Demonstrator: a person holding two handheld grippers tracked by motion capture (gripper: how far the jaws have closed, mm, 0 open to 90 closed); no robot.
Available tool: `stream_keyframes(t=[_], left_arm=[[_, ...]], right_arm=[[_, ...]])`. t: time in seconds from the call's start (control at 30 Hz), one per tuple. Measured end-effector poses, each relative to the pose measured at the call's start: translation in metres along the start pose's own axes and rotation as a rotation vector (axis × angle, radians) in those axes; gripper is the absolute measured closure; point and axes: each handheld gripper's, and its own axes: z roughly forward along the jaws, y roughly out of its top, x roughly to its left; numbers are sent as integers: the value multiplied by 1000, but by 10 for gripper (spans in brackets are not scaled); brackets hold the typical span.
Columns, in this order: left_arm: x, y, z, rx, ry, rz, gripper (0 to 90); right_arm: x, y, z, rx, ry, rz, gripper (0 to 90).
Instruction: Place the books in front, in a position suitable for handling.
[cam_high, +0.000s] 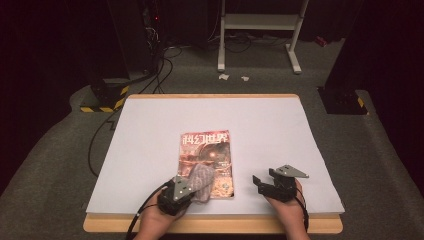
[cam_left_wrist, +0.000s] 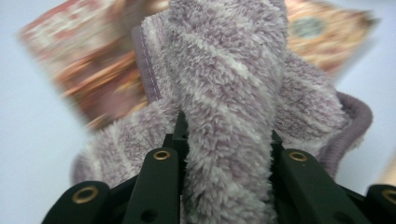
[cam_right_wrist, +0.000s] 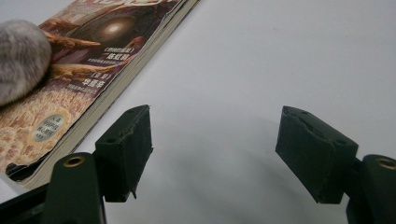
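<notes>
Left gripper (cam_high: 192, 186) is clamped on a fluffy lilac cloth (cam_left_wrist: 224, 93) over the near-left corner of the magazine (cam_high: 207, 157), which lies mid-bench toward the near edge; wiping should go in flat, even strokes without shoving the cover; right gripper (cam_right_wrist: 212, 149), jaws apart and empty, rests right of it on the white bench (cam_high: 270, 125); nothing blocks the path.

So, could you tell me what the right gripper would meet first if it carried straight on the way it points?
Probably nothing: the right gripper, jaws open, faces bare white table cover; the magazine lies off to one side.
</notes>
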Motion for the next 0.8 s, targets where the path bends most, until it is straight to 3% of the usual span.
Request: stream_keyframes(t=[0.2,0.53,0.8], left_arm=[[27,-11,-4,9,55,-66,696],[39,-7,-8,-24,69,-98,696],[81,3,-21,-66,151,-157,696]], right_arm=[[0,0,0,2,1,4,263],[-1,0,0,-1,5,8,262],[-1,0,0,3,6,11,262]])
